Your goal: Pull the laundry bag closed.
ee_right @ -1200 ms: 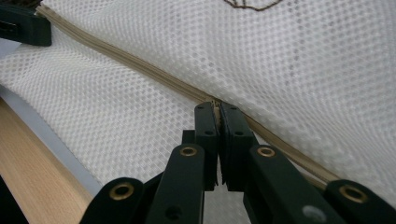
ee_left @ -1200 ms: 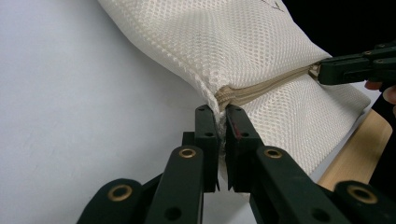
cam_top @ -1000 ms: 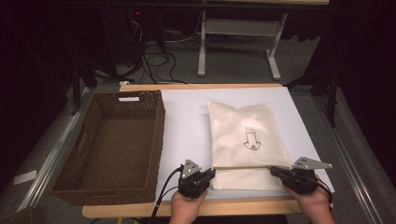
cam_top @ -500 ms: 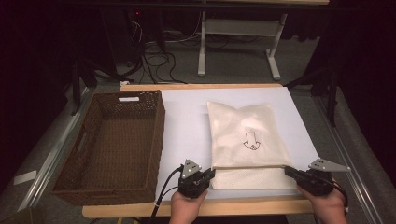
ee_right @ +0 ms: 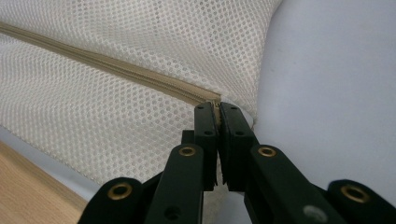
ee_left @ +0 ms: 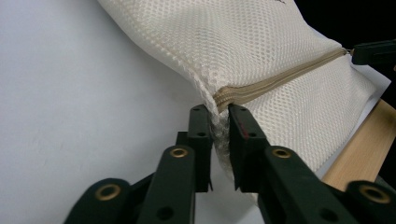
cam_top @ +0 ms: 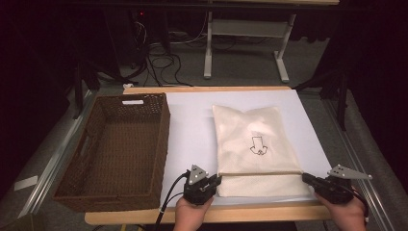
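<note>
Left gripper [ee_left: 218,122], jaws just easing apart, straddles the mesh bag [cam_top: 255,144] corner; right gripper [ee_right: 218,116] clamps the zipper [ee_right: 116,70] end.

Cream mesh zip bag [cam_top: 255,144], flat on white sheet, zipper nearest

Both grippers, the left gripper [cam_top: 212,182] and the right gripper [cam_top: 308,178], were black with brass-coloured rivets, each topped by a grey three-cornered plate; a black cable trailed from the left one at lower centre.
</note>
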